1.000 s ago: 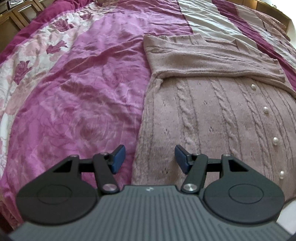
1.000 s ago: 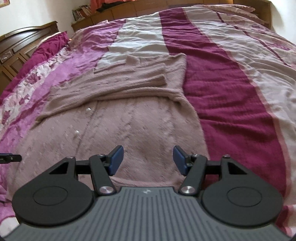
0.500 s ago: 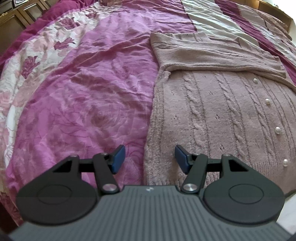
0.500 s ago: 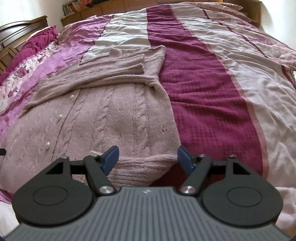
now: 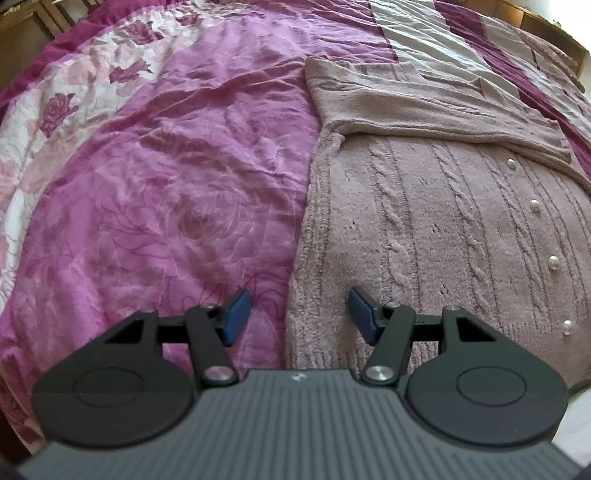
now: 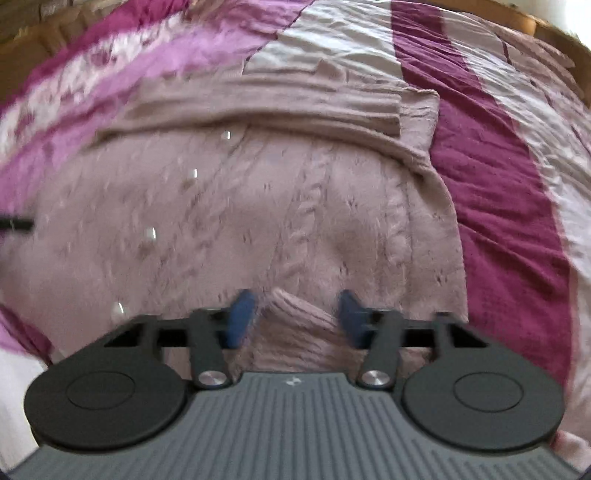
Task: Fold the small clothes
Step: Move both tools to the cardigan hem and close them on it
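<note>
Bedspread [image 5: 166,177] fills both views: shiny crinkled fabric, magenta rose print on the left side, a pale floral band further left, plain dark-magenta and cream stripes [image 6: 498,192] on the right side. Dark wooden furniture [image 5: 22,33] just past its far left edge.

Cardigan [image 5: 424,229] lies flat in the middle of the bed, hem nearest the cameras. Dusty-pink fuzzy knit, vertical cable ribs with small eyelet holes, ribbed hem band. Sleeves [image 5: 424,107] folded flat across the chest in a long horizontal strip. Row of round pearl buttons [image 5: 554,263] runs down the front.

Left gripper [image 5: 295,317]: black linkage arms, blue pads, jaws apart, nothing between them; straddles the cardigan's left side edge, left pad over bedspread, right pad over knit.

Right gripper [image 6: 293,317]: picture is motion-blurred. Jaws have just been closing, a raised pleat of the ribbed hem [image 6: 299,321] bunched between the blue pads. Pads appear to pinch it.
</note>
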A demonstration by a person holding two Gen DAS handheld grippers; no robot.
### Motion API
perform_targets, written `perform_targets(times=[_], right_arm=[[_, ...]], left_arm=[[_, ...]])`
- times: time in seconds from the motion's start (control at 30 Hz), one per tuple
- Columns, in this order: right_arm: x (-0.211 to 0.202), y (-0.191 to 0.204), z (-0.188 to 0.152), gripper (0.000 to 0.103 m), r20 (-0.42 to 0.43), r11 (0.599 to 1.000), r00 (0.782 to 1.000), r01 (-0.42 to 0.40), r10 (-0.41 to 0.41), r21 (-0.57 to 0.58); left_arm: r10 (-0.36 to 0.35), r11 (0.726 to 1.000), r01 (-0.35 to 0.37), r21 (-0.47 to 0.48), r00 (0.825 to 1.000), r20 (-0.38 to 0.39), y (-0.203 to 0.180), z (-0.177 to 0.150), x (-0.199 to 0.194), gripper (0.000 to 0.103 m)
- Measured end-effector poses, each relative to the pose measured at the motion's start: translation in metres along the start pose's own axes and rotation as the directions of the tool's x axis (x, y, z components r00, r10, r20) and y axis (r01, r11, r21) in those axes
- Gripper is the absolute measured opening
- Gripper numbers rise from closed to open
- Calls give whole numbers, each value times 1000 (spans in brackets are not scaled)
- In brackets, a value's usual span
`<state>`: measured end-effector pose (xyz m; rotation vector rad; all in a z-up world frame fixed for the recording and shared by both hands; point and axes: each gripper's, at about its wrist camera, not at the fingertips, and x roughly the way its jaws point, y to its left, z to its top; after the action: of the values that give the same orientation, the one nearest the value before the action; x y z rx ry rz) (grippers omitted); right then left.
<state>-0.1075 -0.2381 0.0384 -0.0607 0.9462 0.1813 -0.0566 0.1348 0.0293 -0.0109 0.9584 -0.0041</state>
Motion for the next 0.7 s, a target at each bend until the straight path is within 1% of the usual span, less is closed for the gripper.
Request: perform_targets(times=[0.07,0.23,0.4,0.47,0.5,0.53,0.57,0.6,0.63,0.7], right_arm=[[-6,0,-6,29,-14,999,1000,19,-20,-30],[-31,-12,-27,28,-64,995,996,62,-67,-73],[-45,-31,-46,29,-130,996,988,84,-87,-32],[-51,-37,-51,37,-144,994,984,104,-107,-26],[-53,-39,-51,39,-138,994,984,112,-114,-20],[-57,-43,-51,46,-123,993,986,116,-116,-6],[-60,-47,-50,54,-108,994,988,111,-109,11],[-61,-50,-47,59,-90,994,991,101,-97,35],[-63,-55,-46,68,-73,994,994,91,-86,63],[-60,-63,-42,69,-64,990,996,72,-64,123]], left_arm=[[-7,1000,7,-10,1000,-4,2,0,0,60],[-9,1000,9,5,1000,-9,1,0,1,60],[-11,1000,11,16,1000,-18,0,1,2,60],[-20,1000,20,23,999,-27,0,1,1,61],[-24,999,25,25,999,-31,0,1,1,61],[-31,999,32,28,999,-37,0,1,1,61],[-40,999,41,30,998,-44,0,1,1,61],[-47,998,49,31,998,-49,0,0,1,62],[-56,998,58,32,997,-55,0,0,1,63],[-61,997,64,44,996,-65,-1,-1,1,63]])
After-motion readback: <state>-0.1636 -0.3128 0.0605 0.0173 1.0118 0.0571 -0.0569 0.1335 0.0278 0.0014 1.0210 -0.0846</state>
